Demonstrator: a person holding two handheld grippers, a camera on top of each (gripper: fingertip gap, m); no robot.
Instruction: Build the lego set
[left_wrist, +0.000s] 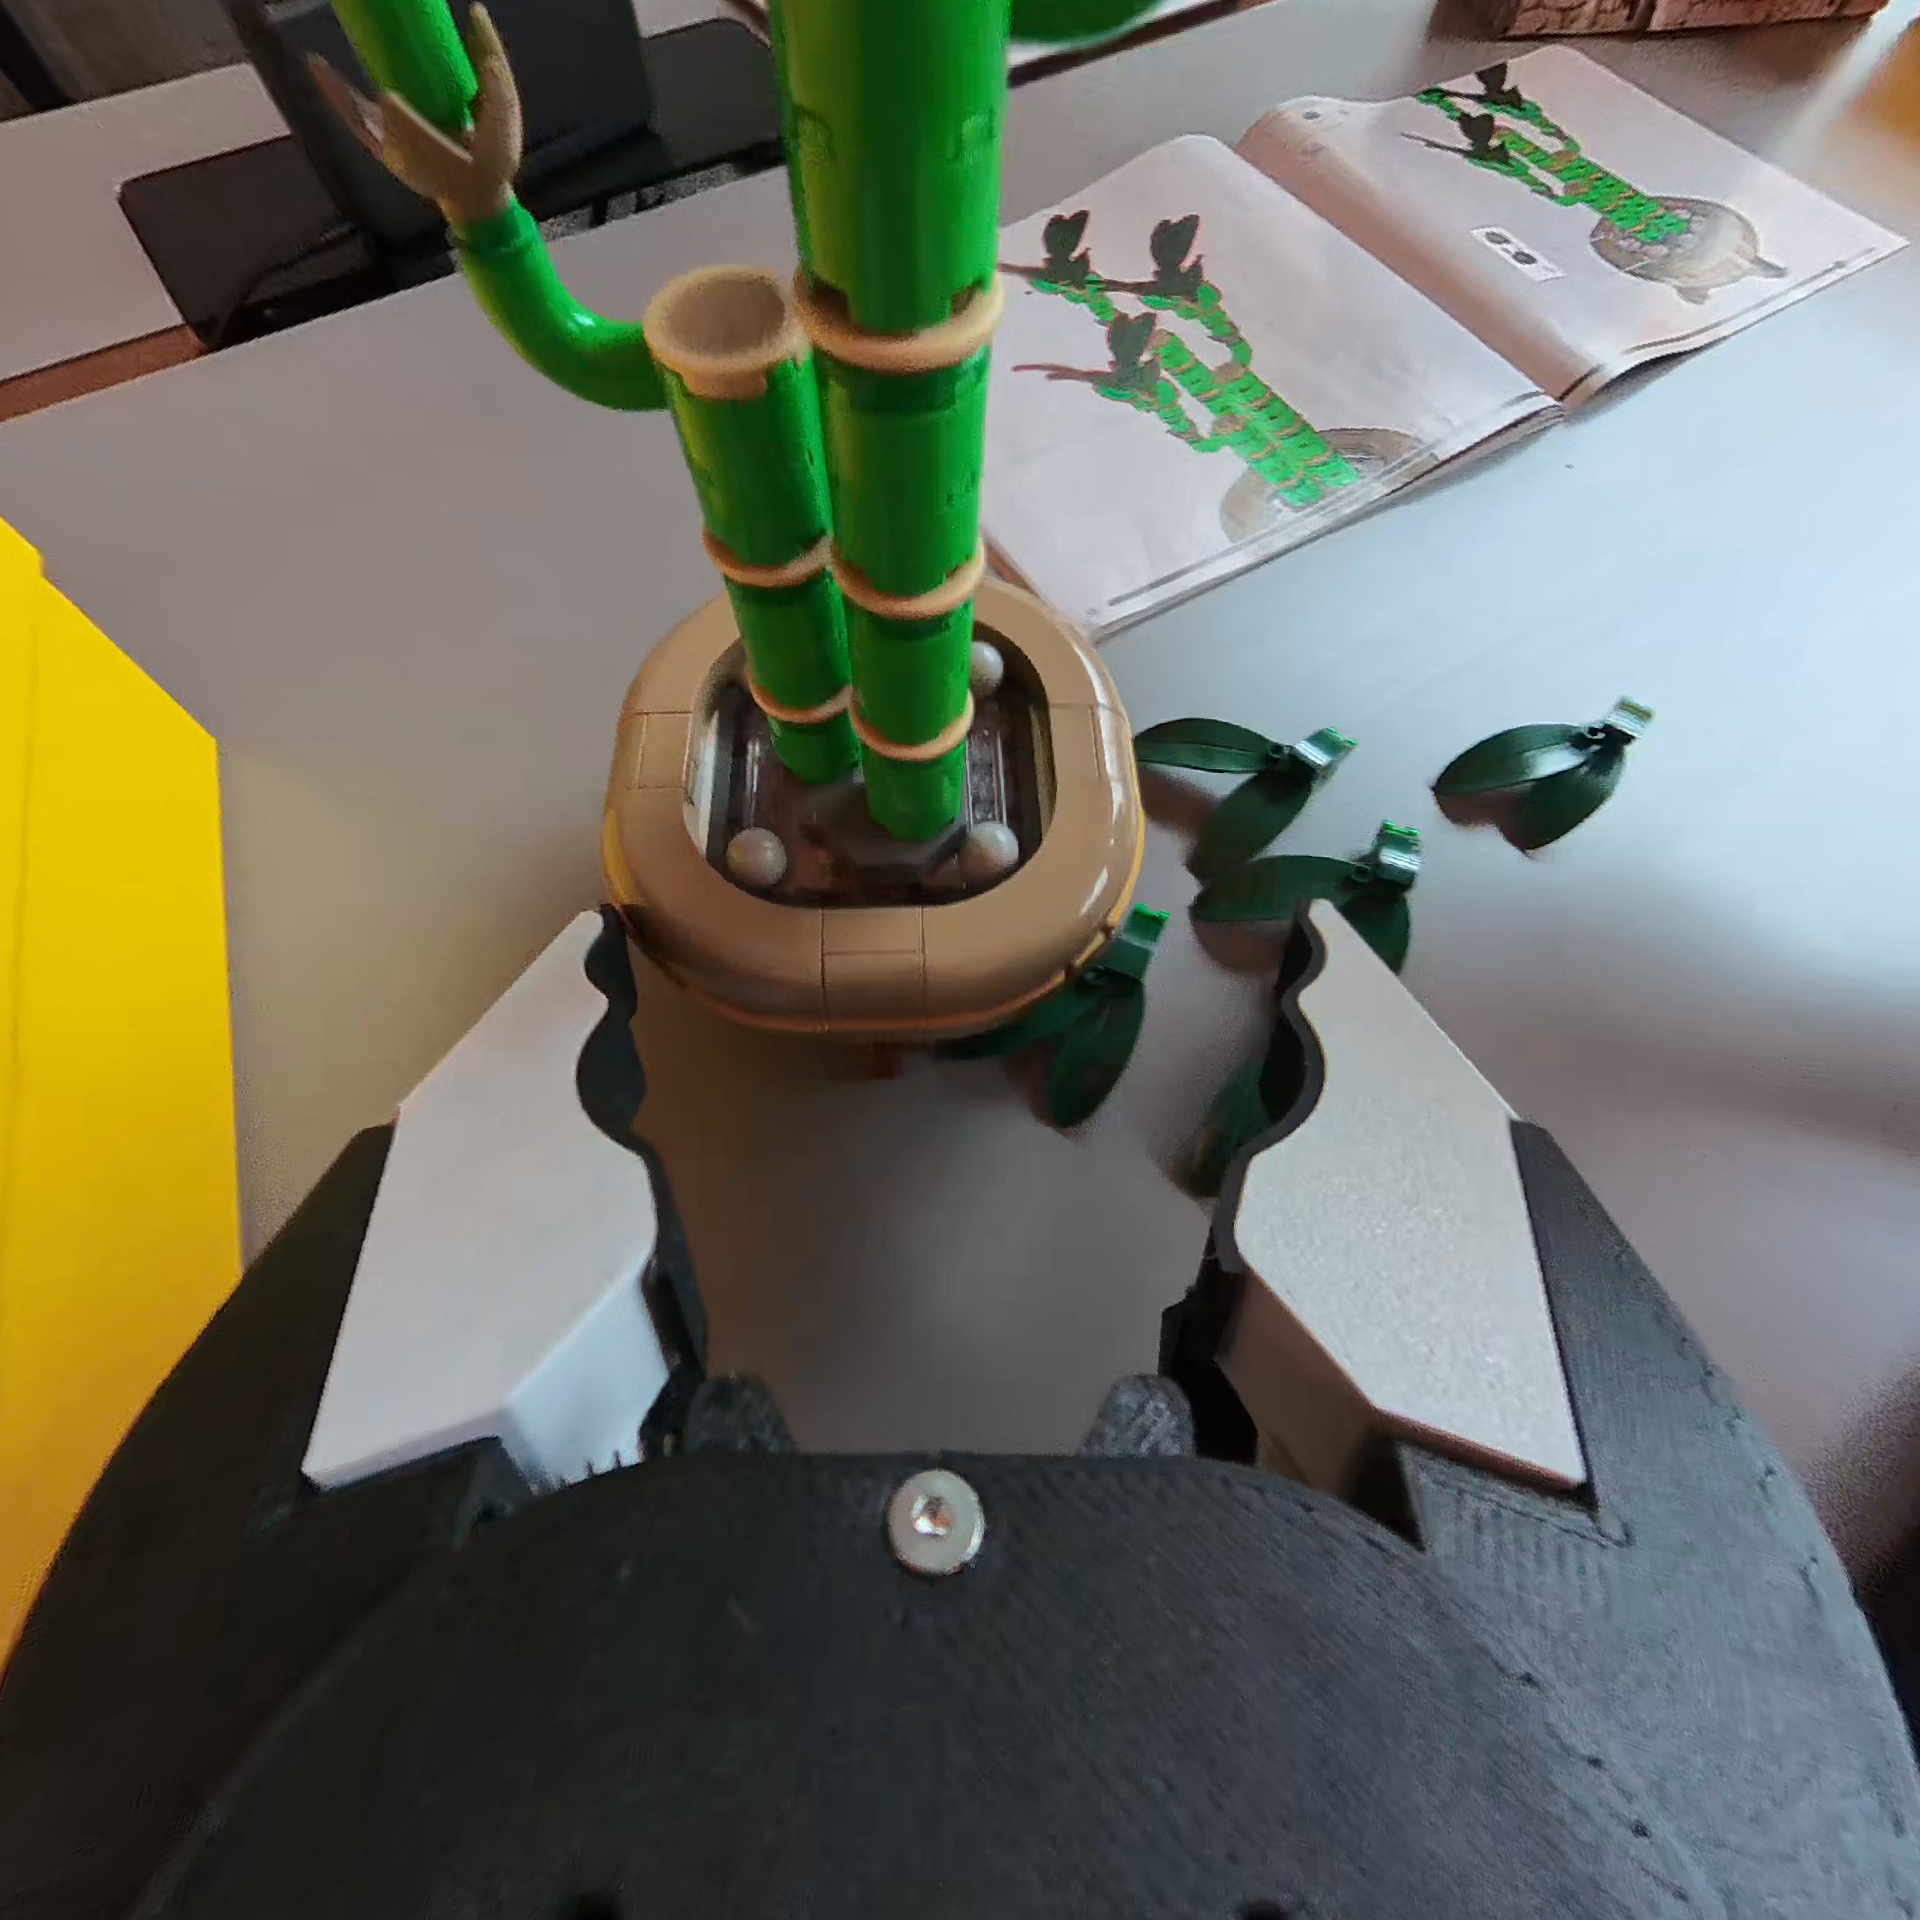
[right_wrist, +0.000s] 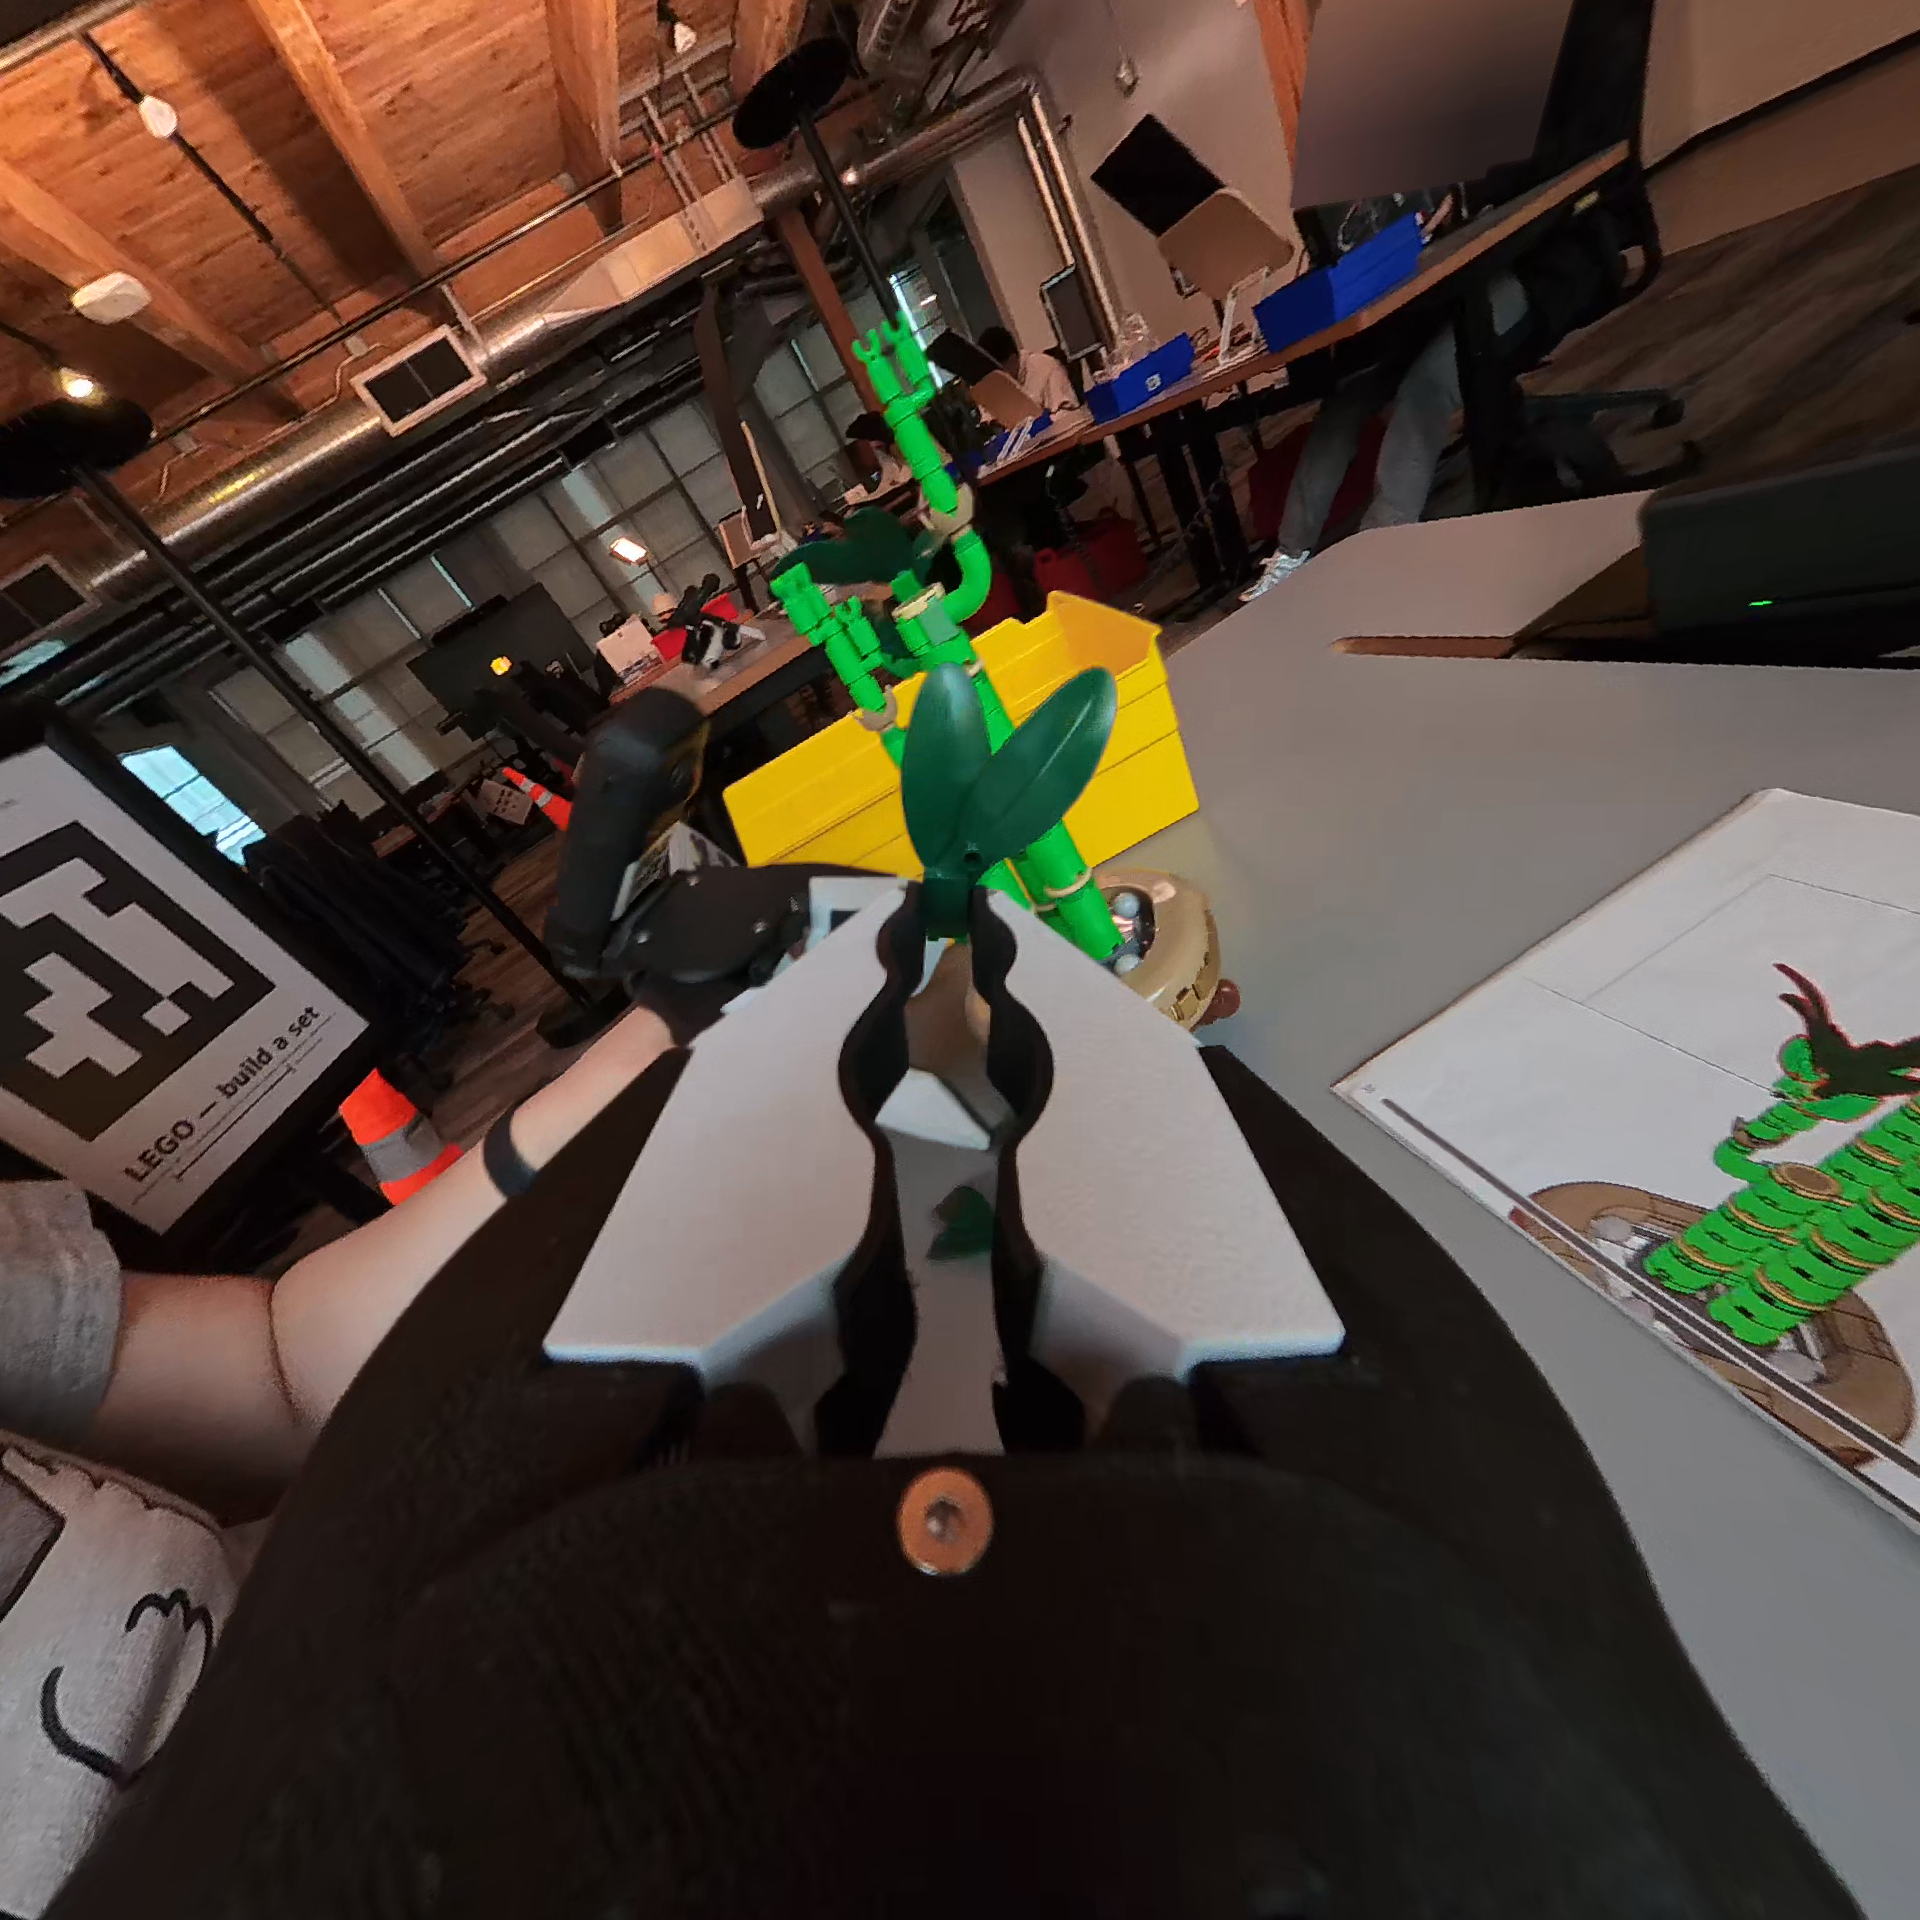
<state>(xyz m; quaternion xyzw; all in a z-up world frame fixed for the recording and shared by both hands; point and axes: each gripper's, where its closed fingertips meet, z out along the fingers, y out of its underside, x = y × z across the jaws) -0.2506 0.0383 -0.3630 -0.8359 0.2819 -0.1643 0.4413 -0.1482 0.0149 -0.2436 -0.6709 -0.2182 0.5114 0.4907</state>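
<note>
Right wrist view: leaf piece (right_wrist: 987, 774), two dark green blades, pinched at its clip end by right gripper (right_wrist: 948, 914), jaws closed on it, blades pointing up toward bamboo (right_wrist: 935, 623). Bamboo standing upright in tan pot (left_wrist: 873, 945) on grey table (left_wrist: 1558, 1143); one leaf cluster apparently already on an upper branch, bare clips higher up. Left gripper (left_wrist: 956, 935) spread wide, nothing between its jaws, tips low and flanking the near side of pot; contact hard to judge. Spare leaves (left_wrist: 1299, 821) loose on table just right of pot; booklet (left_wrist: 1351, 343) open beyond; yellow bin (right_wrist: 966, 758) on pot's far side. Step in hand, by judgement: fitting leaves to branches. Next: closing left gripper on pot to steady it, then lining up clip with a free branch tip and pressing gently to avoid bending the stalk.
</note>
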